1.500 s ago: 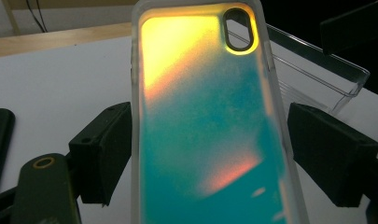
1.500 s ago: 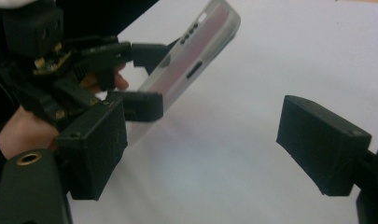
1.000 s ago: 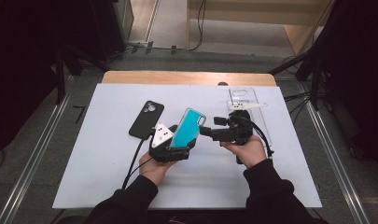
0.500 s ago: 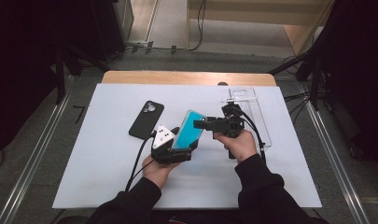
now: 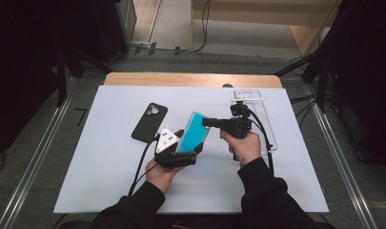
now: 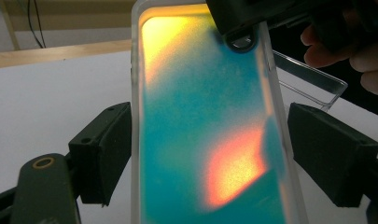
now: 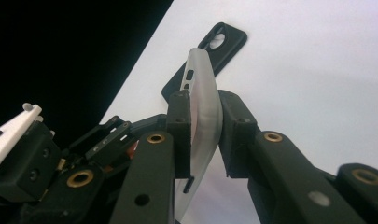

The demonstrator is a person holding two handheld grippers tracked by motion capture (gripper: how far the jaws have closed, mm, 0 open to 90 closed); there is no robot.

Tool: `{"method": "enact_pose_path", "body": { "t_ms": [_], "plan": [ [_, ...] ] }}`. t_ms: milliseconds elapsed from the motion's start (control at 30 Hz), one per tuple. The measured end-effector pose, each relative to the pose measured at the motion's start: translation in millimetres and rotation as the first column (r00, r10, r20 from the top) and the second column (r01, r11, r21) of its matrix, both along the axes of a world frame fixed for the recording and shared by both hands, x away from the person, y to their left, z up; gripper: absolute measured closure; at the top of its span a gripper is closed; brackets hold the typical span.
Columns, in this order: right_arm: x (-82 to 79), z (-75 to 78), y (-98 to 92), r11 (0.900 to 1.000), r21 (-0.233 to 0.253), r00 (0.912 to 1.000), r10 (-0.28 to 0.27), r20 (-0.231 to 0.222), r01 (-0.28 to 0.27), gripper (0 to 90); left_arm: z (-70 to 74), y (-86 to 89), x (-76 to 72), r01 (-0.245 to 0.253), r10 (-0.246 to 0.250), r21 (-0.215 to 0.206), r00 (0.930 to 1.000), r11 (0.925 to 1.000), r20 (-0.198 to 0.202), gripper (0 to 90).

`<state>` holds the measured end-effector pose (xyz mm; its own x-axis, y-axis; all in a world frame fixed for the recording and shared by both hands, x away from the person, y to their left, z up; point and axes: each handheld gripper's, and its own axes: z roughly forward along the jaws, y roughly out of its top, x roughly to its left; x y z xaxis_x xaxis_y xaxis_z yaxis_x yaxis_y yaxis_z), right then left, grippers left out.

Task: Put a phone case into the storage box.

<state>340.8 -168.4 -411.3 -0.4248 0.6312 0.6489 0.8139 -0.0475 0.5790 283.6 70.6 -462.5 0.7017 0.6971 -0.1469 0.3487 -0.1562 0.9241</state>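
A teal phone case [image 5: 193,132] with a frosted rim is held tilted above the white table [image 5: 105,162]. My left gripper [image 5: 187,147] is shut on its lower part, one jaw on each long edge, as the left gripper view shows [image 6: 210,149]. The case's iridescent teal and orange face [image 6: 205,130] runs up between the jaws. My right gripper [image 5: 206,122] comes in from the right and is shut on the case's upper right edge. In the right gripper view, the frosted rim [image 7: 205,93] is pinched between that gripper's jaws [image 7: 205,109].
A black phone case [image 5: 149,122] lies flat on the table left of the grippers, also seen past the jaws [image 7: 224,42]. A clear case [image 5: 269,138] lies at the right behind the right hand, its edge in the left gripper view [image 6: 312,79]. Cables trail from both grippers.
My right gripper has moved left and a little away from the person, to the teal case's upper edge, and closed on it. The left gripper has kept its hold and barely moved.
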Motion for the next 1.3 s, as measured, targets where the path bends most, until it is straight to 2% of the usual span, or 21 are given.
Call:
{"method": "enact_pose_path", "body": {
  "t_ms": [33,133,233,400,467,567,700,733,767,833,867,900,967,1033,1133,1233,1267,1300],
  "plan": [
    [0.5,-0.4,-1.1,1.0,0.015,0.9999,-0.003,-0.014,0.003,74.9,-0.1,-0.7,-0.4,-0.002,0.002,0.003,1.0,1.0,0.008,16.5],
    [0.6,0.0,-1.8,1.0,0.028,0.9998,-0.004,-0.017,0.005,75.7,0.5,-0.9,-0.7,-0.002,0.002,0.007,0.9998,1.0,0.018,16.5],
    [0.4,1.1,-2.4,0.999,0.047,0.9995,-0.001,-0.031,0.002,76.4,1.3,-0.9,-0.2,0.002,-0.002,0.001,1.0,1.0,0.007,16.3],
    [-0.9,4.0,-2.2,0.999,0.045,0.9995,0.01,-0.032,-0.008,77.1,3.2,-2.7,-1.8,0.001,-0.001,0.024,0.9998,0.9997,0.018,15.9],
    [-1.5,5.5,-2.9,0.999,0.039,0.9996,0.012,-0.026,-0.011,77.4,6.3,-2.9,-0.7,0.002,-0.002,0.018,0.9999,0.9998,-0.011,13.0],
    [-1.5,6.2,-4.1,1.0,0.026,0.9998,0.007,-0.017,-0.007,77.3,9.0,-2.4,0.7,0.012,-0.012,0.009,0.9996,0.9999,-0.024,12.9],
    [-0.7,6.2,-8.2,1.0,0.0,0.9999,-0.011,-0.008,0.011,77.3,15.4,-0.5,3.4,0.021,-0.018,0.047,0.9974,0.9987,-0.07,12.9],
    [-1.3,6.9,-10.0,0.999,-0.028,0.9997,-0.023,0.011,0.023,77.3,16.4,0.6,4.4,0.028,-0.024,0.045,0.9959,0.9986,-0.087,12.9],
    [-1.3,6.9,-10.0,0.999,-0.028,0.9997,-0.023,0.011,0.023,77.3,17.1,1.5,5.4,0.035,-0.03,0.041,0.9938,0.9986,-0.107,12.9],
    [-2.9,8.4,-11.1,0.997,-0.066,0.9984,-0.027,0.05,0.03,77.2,18.5,3.0,7.9,0.047,-0.041,0.038,0.9856,0.9981,-0.164,12.9],
    [-3.6,8.9,-11.1,0.997,-0.077,0.9976,-0.026,0.064,0.031,77.3,20.1,4.1,10.3,0.064,-0.054,0.043,0.9764,0.997,-0.209,13.0],
    [-3.6,8.9,-11.1,0.997,-0.077,0.9976,-0.026,0.064,0.031,77.3,20.1,4.1,10.3,0.064,-0.054,0.043,0.9764,0.997,-0.209,13.0],
    [-5.8,10.2,-10.4,0.994,-0.103,0.9954,-0.023,0.093,0.032,77.3,22.8,4.1,11.9,0.089,-0.072,0.063,0.9698,0.994,-0.233,13.1],
    [-9.0,12.0,-9.6,0.991,-0.127,0.9919,-0.015,0.127,0.031,77.2,26.0,4.4,12.4,0.099,-0.075,0.084,0.9669,0.9916,-0.244,13.1],
    [-10.8,13.2,-10.0,0.991,-0.129,0.9899,-0.009,0.142,0.027,77.2,30.1,8.1,14.6,0.112,-0.088,0.079,0.9606,0.9905,-0.264,13.3],
    [-14.2,15.8,-12.1,0.99,-0.138,0.9829,0.006,0.184,0.02,77.2,35.7,15.6,19.1,0.133,-0.105,0.073,0.9482,0.9884,-0.3,16.1],
    [-14.2,15.8,-12.1,0.99,-0.138,0.9829,0.006,0.184,0.02,77.2,35.7,15.6,19.1,0.133,-0.105,0.073,0.9482,0.9884,-0.3,20.1],
    [-14.9,16.3,-12.5,0.99,-0.143,0.9805,0.013,0.196,0.016,77.2,37.3,17.4,19.8,0.132,-0.101,0.082,0.9471,0.9878,-0.305,20.1]
  ]
}}
